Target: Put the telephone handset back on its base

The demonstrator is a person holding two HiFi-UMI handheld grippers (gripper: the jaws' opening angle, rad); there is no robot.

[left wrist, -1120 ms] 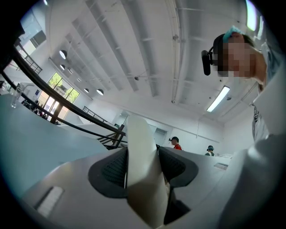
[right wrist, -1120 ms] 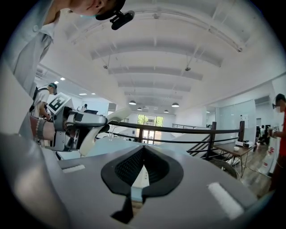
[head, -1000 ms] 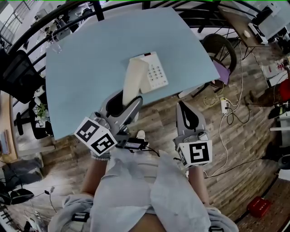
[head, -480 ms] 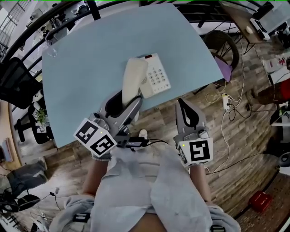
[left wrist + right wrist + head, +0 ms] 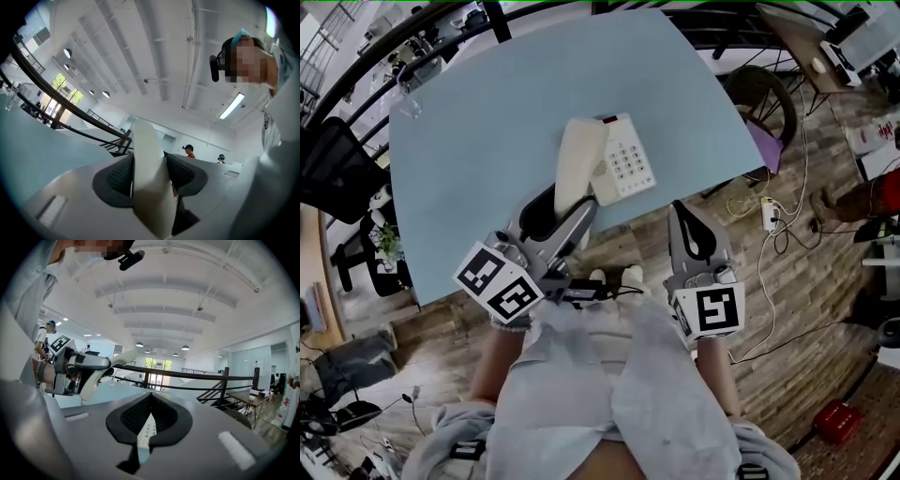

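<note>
The handset was clamped in the left tongs, angled over the base; the right tongs were closed, empty.

Cream handset, white base, pale blue table

The tabletop is light blue and wide. A white telephone base with buttons lies flat on it, near the edge closest to the person. A clear glass stands far off by the back left corner.
</note>
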